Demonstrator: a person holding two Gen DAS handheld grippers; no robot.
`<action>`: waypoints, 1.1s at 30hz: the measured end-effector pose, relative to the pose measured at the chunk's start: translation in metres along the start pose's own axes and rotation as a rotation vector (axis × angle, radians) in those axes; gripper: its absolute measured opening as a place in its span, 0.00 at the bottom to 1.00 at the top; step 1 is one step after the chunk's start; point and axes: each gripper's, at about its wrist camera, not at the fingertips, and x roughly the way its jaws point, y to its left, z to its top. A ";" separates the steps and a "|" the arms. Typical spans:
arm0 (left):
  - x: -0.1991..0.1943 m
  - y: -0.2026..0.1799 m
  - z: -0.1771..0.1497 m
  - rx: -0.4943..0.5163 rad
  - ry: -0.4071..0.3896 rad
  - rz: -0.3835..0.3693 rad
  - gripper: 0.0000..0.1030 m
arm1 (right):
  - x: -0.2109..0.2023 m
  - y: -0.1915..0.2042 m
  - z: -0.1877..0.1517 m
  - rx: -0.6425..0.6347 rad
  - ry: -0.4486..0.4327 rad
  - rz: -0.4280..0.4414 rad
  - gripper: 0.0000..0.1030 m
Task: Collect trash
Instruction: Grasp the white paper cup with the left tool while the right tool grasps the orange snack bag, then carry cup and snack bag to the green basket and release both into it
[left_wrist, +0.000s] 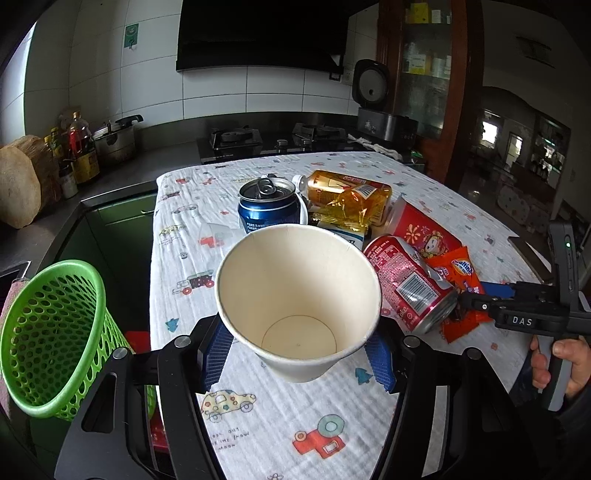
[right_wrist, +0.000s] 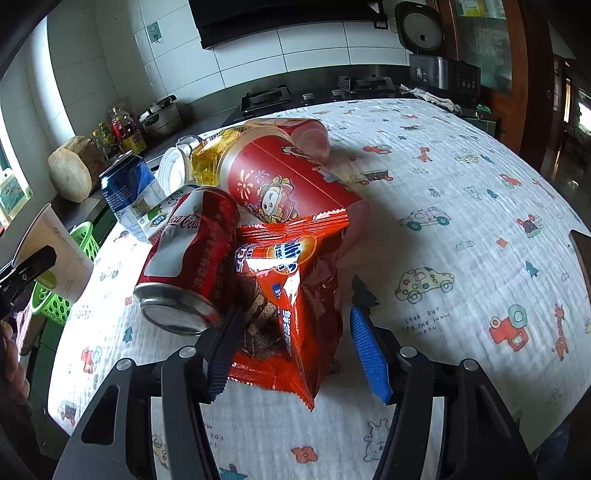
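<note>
1. Green basket (left_wrist: 51, 339) hangs off the surface's left edge; only the left view shows its open mouth.
2. Left tongs (left_wrist: 297, 354) clamped on the paper cup (left_wrist: 299, 295), held above the cloth-covered surface (left_wrist: 258, 424).
3. Red can (right_wrist: 192, 254) lies on its side, touching the orange wrapper (right_wrist: 291, 314).
4. Right tongs (right_wrist: 295, 354) apart, straddling that wrapper; only the right view shows this.

Bare tablecloth (right_wrist: 461, 177) right of the trash pile (right_wrist: 258, 206) lies open (green basket (left_wrist: 55, 332) flanks the table's left edge).
</note>
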 end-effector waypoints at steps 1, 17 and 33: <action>-0.002 0.002 0.000 -0.001 -0.003 0.008 0.61 | 0.002 -0.001 0.001 0.003 0.002 0.004 0.50; -0.035 0.059 0.010 -0.074 -0.060 0.162 0.61 | -0.026 0.010 0.007 -0.035 -0.076 0.004 0.23; -0.059 0.166 0.006 -0.176 -0.037 0.418 0.61 | -0.090 0.060 0.054 -0.196 -0.218 0.036 0.22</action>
